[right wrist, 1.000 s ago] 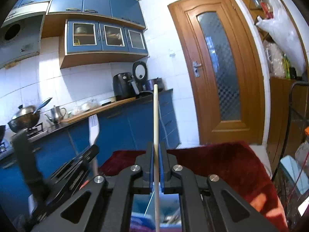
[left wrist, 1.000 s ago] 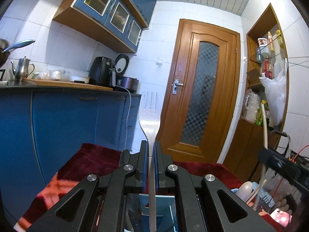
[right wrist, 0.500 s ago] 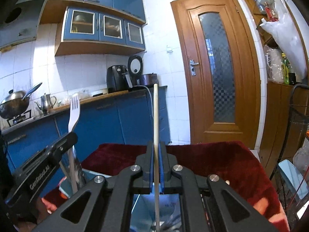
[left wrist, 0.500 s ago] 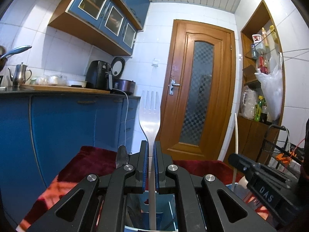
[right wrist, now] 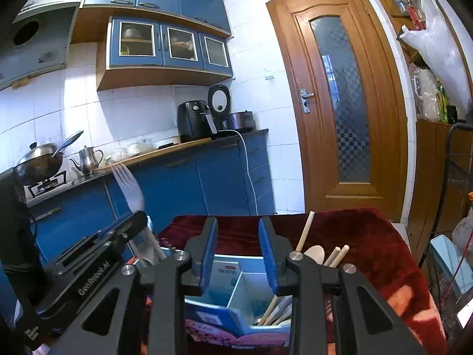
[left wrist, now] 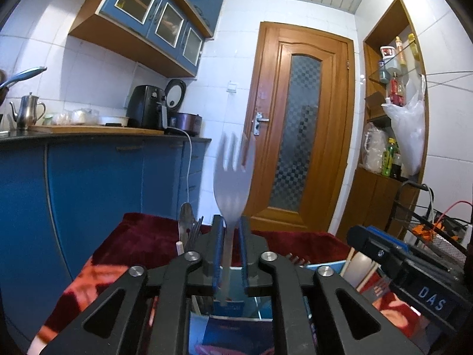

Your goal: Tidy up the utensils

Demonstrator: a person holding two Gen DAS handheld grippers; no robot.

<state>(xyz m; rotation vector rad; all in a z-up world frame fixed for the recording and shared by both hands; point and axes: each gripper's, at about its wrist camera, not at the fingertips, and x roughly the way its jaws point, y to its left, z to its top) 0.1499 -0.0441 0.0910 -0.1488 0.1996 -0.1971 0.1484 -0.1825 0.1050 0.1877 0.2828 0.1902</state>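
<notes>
Between the blue pads of the left tool [left wrist: 230, 247], a metal fork [left wrist: 233, 186] is standing tines-up; the jaws are opening, a gap is showing on both sides of the handle, and the fork's head is blurring, so it reads as dropping free rather than being gripped. Its lower end is pointing into the blue-and-white divided organizer box [left wrist: 233, 310] directly below. Just left of that tool, other metal cutlery [left wrist: 189, 227] is already poking up from a neighbouring section.

Right tool [right wrist: 238, 254]: jaws opening, nothing between the pads. Just right of it, a wooden chopstick [right wrist: 305, 232] is leaning in the box's [right wrist: 236, 293] right compartment, beside a wooden spoon [right wrist: 314, 253] and more sticks.

The box is sitting on a dark red cloth [right wrist: 369, 236] covering the tabletop.

Step in hand, as judged: simultaneous release of both utensils into their sections, metal left, wood right. Next move is calling for both tools lifting straight up clear of the upright handles without knocking them, then seeking any utensils still unsorted; none are visible from these views.
</notes>
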